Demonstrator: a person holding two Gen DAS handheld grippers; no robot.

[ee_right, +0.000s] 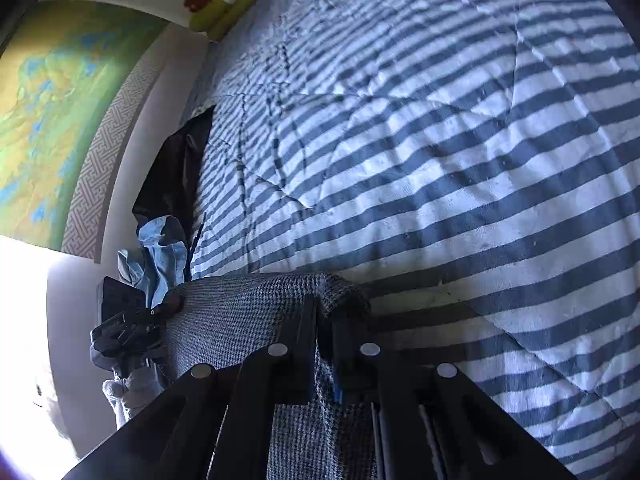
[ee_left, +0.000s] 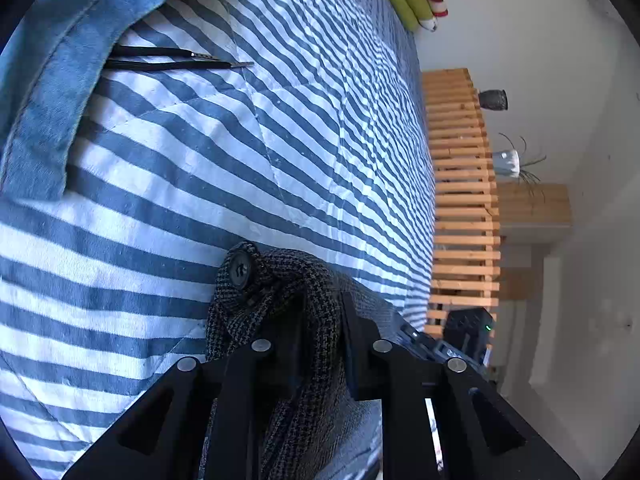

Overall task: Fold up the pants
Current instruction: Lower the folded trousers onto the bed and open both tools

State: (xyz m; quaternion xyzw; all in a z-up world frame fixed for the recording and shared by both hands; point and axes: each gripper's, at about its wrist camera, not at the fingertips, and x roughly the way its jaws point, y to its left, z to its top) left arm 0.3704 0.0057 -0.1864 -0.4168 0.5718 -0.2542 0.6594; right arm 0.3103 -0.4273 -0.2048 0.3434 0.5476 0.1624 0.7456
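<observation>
One pair of pants (ee_left: 276, 280), dark houndstooth weave, hangs between my two tools just above the bed's striped quilt (ee_left: 200, 160).

Left hand-held gripper (ee_left: 320, 320): jaws closed on a bunched fold at the waistband. One dark button (ee_left: 239, 270) shows on the cloth just ahead of the fingers.

Right hand-held gripper (ee_right: 326, 320): jaws nearly together, clamped on the other waistband corner (ee_right: 340, 286). From my right wrist view the waistband runs leftward to the other tool, seen small at the far end.

Other things counted: one blue garment (ee_left: 48, 80) lying on the quilt at upper left, with two black laces (ee_left: 172, 59) poking out from under it, side by side. One slatted wooden frame (ee_left: 460, 200) beyond the bed's edge. Two pots (ee_left: 494, 99) on the wall shelves. One large map-like picture (ee_right: 44, 120) in the right view.
</observation>
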